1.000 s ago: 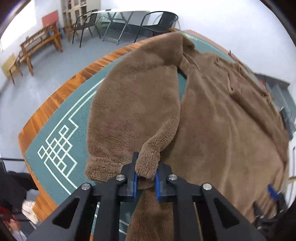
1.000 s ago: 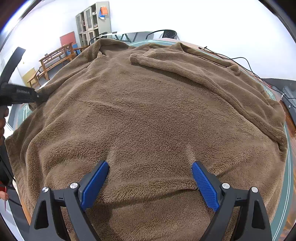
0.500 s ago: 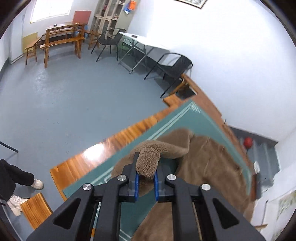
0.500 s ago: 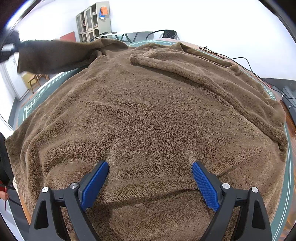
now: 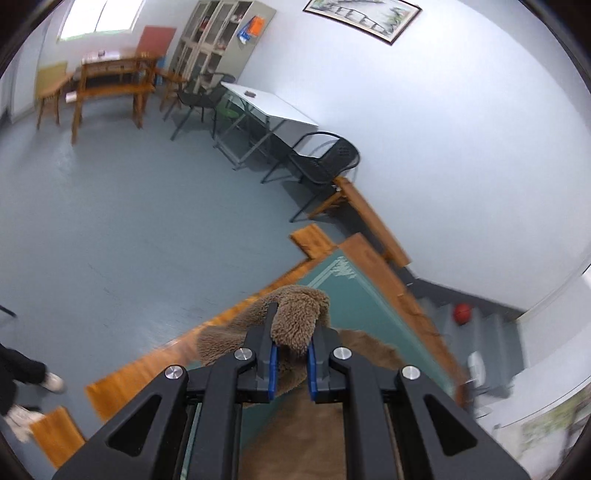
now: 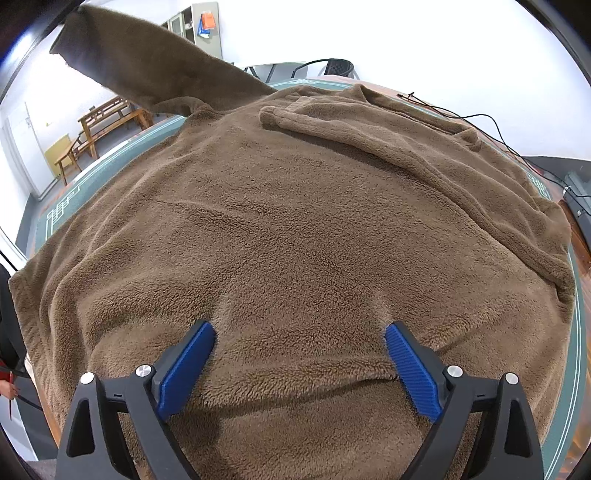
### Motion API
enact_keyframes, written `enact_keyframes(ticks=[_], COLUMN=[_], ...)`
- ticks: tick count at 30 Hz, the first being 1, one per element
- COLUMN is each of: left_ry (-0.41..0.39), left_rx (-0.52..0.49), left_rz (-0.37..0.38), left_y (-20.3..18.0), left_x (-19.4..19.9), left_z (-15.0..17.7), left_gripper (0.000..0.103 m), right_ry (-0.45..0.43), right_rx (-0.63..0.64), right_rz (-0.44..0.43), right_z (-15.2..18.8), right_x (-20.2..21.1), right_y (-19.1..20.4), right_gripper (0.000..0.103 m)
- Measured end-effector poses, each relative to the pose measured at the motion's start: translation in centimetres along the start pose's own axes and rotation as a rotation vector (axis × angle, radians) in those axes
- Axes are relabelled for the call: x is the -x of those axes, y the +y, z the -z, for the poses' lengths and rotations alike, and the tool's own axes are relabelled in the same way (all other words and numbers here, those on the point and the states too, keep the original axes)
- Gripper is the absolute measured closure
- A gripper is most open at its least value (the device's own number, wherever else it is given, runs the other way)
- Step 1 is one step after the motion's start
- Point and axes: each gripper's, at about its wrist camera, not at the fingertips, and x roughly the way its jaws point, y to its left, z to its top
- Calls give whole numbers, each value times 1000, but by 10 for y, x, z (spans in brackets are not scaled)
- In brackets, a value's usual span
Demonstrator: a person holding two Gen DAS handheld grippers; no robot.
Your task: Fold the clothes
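The left gripper (image 5: 291, 349) pinched the cuff of the sleeve (image 6: 155, 70), raised at eleven o'clock. The right gripper (image 6: 299, 343) stood wide, pads pressing the brown fleece garment (image 6: 295, 221) spread on the table (image 6: 110, 158).

Fleece garment (image 6: 303, 229) spread across the table (image 6: 581, 332), one sleeve (image 6: 147, 70) raised at upper left of the frame, another folded across its top

Walls white, floor (image 5: 122, 229) grey-blue. Window (image 5: 99, 18) at upper left admits daylight. Wooden benches (image 5: 110, 88), glass-door cabinet (image 5: 210, 40), white table (image 5: 269, 103), black chair (image 5: 325, 158) and framed picture (image 5: 362, 16) line the walls.
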Motion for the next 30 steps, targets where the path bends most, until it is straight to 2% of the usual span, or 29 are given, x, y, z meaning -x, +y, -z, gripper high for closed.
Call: enact_keyframes(ticks=[3,7,11,16,19,21,24,28,29,30], left_ry=[8,39,114,270,373,444,554,699,722,740], left_rx=[25,-18,-109,-173,-205,-225,-258,-309,-315,-313], left_rz=[47,123,207,313,341,355,353,308,300,295], left_y=[-15,-53,-111,-182,-212,-230,-248,-243,-240,-232], left_x=[0,0,-17,-58,-83,-99,-117,-139,-144,-148], left_z=[-6,6,41,102,143,170,212,258,265,267], left_gripper=[90,90,90,90,90,89,89,87,84,76], right_ry=[2,6,6,6,19,23,4,-30,-34,-35], right_rx=[2,6,4,-7,-43,-130,-292,-508,-549,-577], right_rz=[-2,-7,-9,-21,-66,-125,-170,-156,-156,-155], right_z=[-1,-2,-2,-2,-5,-8,-8,-2,-1,0], right_x=[-1,-3,-3,-1,2,10,23,40,42,43], right_y=[0,1,0,0,-7,-21,-53,-107,-118,-127], right_gripper=[3,1,1,1,1,1,1,1,1,1])
